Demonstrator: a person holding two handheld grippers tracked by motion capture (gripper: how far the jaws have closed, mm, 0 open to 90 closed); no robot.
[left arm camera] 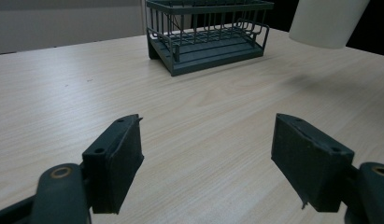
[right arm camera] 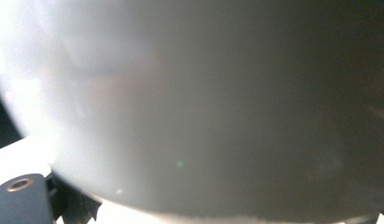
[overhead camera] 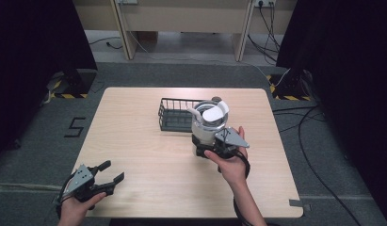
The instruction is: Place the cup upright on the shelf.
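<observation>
A white cup [overhead camera: 211, 120] with a small spout hangs above the table, just in front of the right end of a dark wire basket [overhead camera: 174, 115]. My right gripper [overhead camera: 205, 141] is shut on the cup's lower part, and a hand holds the gripper from the near side. In the right gripper view the cup's pale wall [right arm camera: 203, 107] sits very close, with one black jaw at the bottom left. The cup's base [left arm camera: 327, 21] floats clear of the wood over its shadow, right of the basket [left arm camera: 208, 37]. My left gripper [overhead camera: 112, 172] [left arm camera: 208, 158] rests open near the front left corner, holding nothing.
The light wooden table [overhead camera: 149, 188] has bare wood between the two grippers and left of the basket. Black curtains stand at both sides. Cables [overhead camera: 318, 141] trail on the grey floor to the right, and a pale desk [overhead camera: 181, 19] stands at the back.
</observation>
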